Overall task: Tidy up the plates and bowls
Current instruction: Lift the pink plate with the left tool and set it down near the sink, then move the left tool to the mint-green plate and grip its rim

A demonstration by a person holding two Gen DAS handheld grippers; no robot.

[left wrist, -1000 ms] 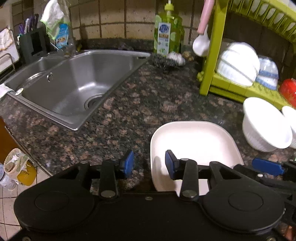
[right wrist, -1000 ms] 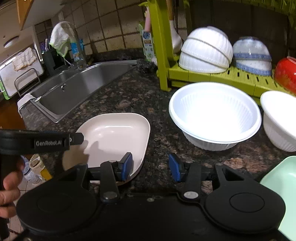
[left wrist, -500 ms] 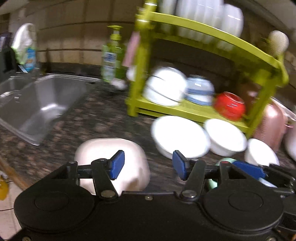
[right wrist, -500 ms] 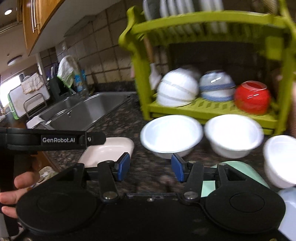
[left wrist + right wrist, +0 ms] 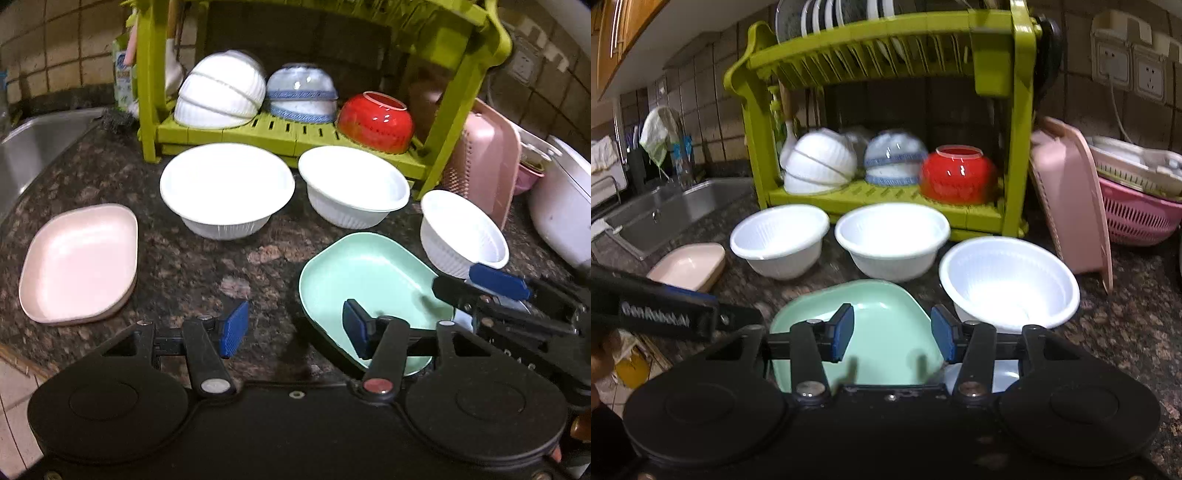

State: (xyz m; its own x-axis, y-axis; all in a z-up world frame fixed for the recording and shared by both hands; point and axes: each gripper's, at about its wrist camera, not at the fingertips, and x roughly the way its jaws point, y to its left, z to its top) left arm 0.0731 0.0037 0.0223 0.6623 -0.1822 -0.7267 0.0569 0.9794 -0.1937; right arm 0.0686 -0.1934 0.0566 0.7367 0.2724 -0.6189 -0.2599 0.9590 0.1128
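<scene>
- Bowls: three white bowls [image 5: 227, 192] stand upright in a row on the table [image 5: 192, 258], in front of the green dish rack [image 5: 886, 55].
- Plates: a pink plate [image 5: 79, 262] lies at the left; a mint plate [image 5: 364, 269] lies near the middle.
- Left gripper [image 5: 291, 328]: released, holding nothing, its right finger over the mint plate's near rim.
- Right gripper [image 5: 892, 332]: released, above the mint plate.

The left tool [image 5: 291, 328] is hovering with its jaws spread wide, gripping nothing. The right tool [image 5: 892, 332] is hovering too, jaws parted and empty, just right of the left one.
</scene>
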